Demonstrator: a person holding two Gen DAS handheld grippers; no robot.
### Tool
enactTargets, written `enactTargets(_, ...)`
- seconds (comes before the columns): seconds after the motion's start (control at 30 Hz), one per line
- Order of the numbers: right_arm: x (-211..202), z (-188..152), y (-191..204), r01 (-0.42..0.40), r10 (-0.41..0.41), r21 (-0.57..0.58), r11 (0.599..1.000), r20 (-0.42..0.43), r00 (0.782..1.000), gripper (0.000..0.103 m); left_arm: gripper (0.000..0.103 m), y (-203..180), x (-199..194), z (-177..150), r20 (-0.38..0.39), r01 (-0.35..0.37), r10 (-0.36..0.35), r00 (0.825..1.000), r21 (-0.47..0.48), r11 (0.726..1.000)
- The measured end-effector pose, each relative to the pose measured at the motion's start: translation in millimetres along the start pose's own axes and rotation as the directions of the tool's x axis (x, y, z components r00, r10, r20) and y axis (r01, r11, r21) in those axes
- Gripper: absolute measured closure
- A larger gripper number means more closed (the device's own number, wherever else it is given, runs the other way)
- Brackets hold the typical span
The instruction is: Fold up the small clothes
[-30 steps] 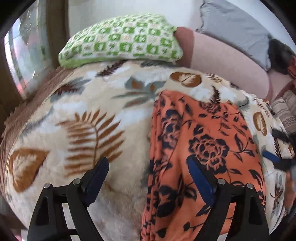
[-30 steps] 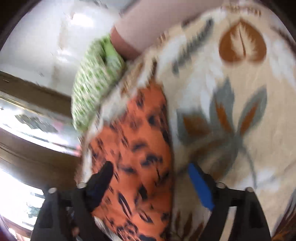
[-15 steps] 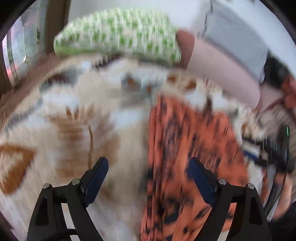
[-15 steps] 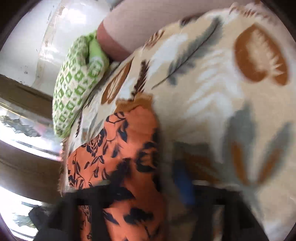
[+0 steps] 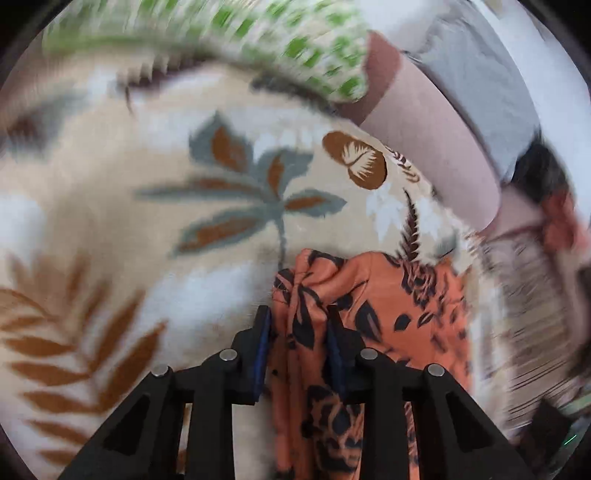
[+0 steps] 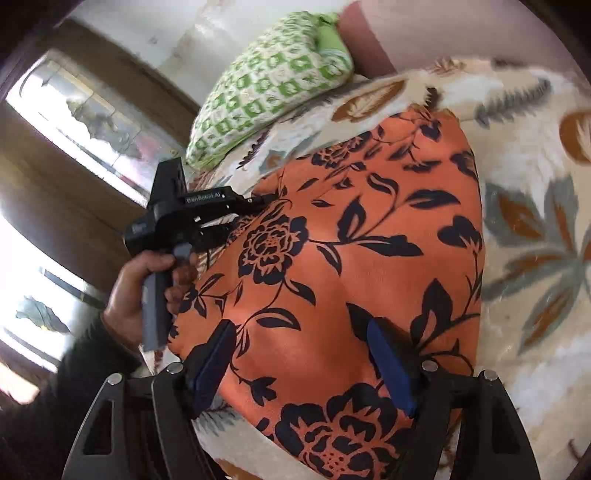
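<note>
Two blue-padded fingers of the left gripper (image 5: 298,343) are pinching a bunched edge of the orange floral garment (image 5: 391,317), the cloth gathering into vertical folds between them at lower centre of the left wrist view. In the right wrist view the same left gripper (image 6: 258,201) is appearing at centre left, its tips meeting the garment's left edge, with the person's left hand (image 6: 147,291) gripping its grey handle below. The right gripper (image 6: 301,363) is standing wide apart at the bottom of that frame, its blue pads (image 6: 388,365) hovering over the orange floral garment (image 6: 351,258) and enclosing no fold; whether they are touching the cloth cannot be told. The garment is lying spread across the middle of the frame on a cream leaf-print blanket (image 6: 528,229). In the left wrist view the blanket (image 5: 166,221) is filling the left and centre, blurred by motion. A green-checked pillow (image 6: 269,81) is resting at the upper centre of the right wrist view, touching the blanket's far edge, and is showing blurred along the top of the left wrist view (image 5: 258,33). A pink bolster (image 5: 432,136) is lying at upper right, beside the pillow.
</note>
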State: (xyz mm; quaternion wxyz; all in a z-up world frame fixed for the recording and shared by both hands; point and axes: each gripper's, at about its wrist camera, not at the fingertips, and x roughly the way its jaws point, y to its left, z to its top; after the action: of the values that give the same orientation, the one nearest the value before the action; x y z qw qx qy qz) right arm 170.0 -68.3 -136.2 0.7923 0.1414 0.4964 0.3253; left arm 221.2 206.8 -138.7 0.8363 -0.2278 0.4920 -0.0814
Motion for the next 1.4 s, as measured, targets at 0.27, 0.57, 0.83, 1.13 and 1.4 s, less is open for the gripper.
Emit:
enactTargets(0.27,-31.2,-11.2,-16.8,-0.064,0.062,0.125,0.99,0.023,0.998,0.026,0.029,-30.6,-80.5,-73.8,0.072,-0.009,0.003,0.997,0.083,0.996)
enactTargets(0.57,-81.6,-58.1,-28.0,-0.031,0.011,0.243,0.97,0.085,0.996,0.022,0.018,-28.5,-75.6,-146.0,0.014,-0.217,0.216,0.976,0.041,0.975)
enactTargets(0.83,-103.9,-51.4,2.0,0.009,-0.03,0.167,0.986,0.125,0.992,0.022,0.018,-43.4,-96.1,-147.6,0.09,-0.261,0.255,0.963,0.061,0.964)
enactTargets(1.13,-31.0,-47.8,-18.0,-0.043,0.061,0.277,0.96,-0.057,0.997,0.012,0.018,-34.9,-106.2,-148.6,0.106,-0.237,0.231,0.967,0.047,0.97)
enactTargets(1.4,-99.5,-21.3,-39.6,-0.017,-0.025,0.272,0.962,0.15,0.988,0.012,0.018,-22.1,-112.9,-108.3,0.178,-0.068,0.064,0.982,0.02,0.997)
